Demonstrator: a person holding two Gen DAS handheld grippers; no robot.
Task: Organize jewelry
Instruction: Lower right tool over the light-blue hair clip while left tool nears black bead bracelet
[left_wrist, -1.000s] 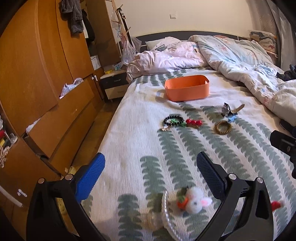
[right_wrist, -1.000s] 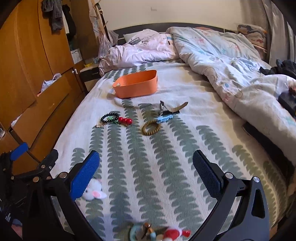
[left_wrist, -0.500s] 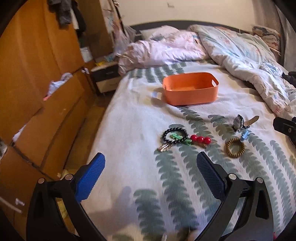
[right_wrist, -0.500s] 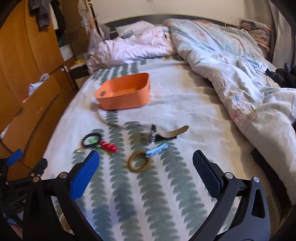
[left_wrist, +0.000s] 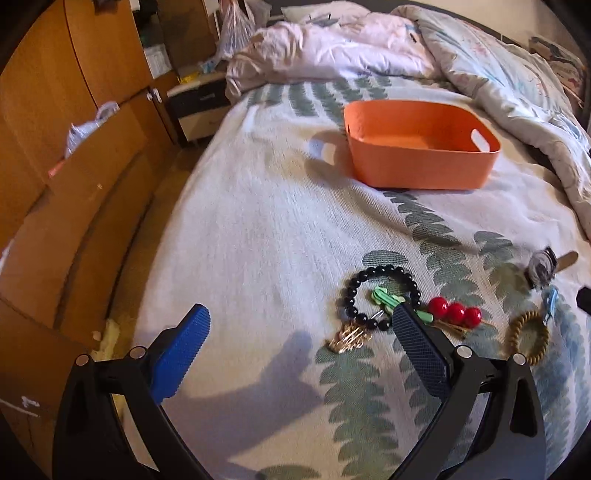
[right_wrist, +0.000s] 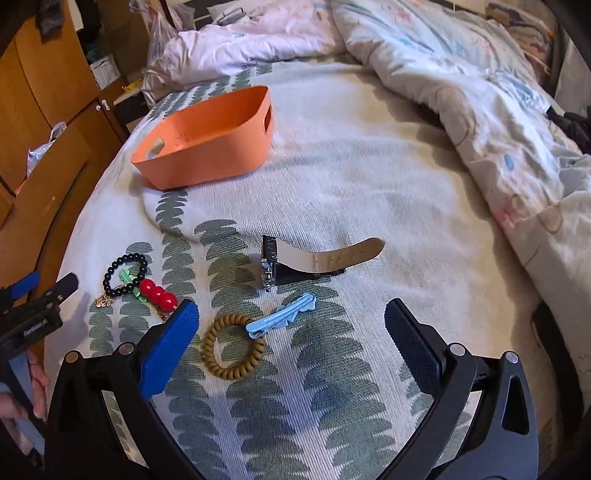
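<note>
Both claws hang spread and empty over the bedspread (right_wrist: 369, 177): the left gripper (left_wrist: 299, 332) just short of the black bead bracelet (left_wrist: 382, 295) and red bead clip (left_wrist: 455, 314), the right gripper (right_wrist: 291, 332) near the coiled hair tie (right_wrist: 233, 345), blue clip (right_wrist: 281, 320) and watch (right_wrist: 314, 260). Farther off sits the orange basket (right_wrist: 207, 147).

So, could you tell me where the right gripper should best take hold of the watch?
Probably the tan strap, near its middle. The watch lies on its side, with the strap arching off the bedspread, so the open right gripper could come down from above, one finger on each side.
</note>
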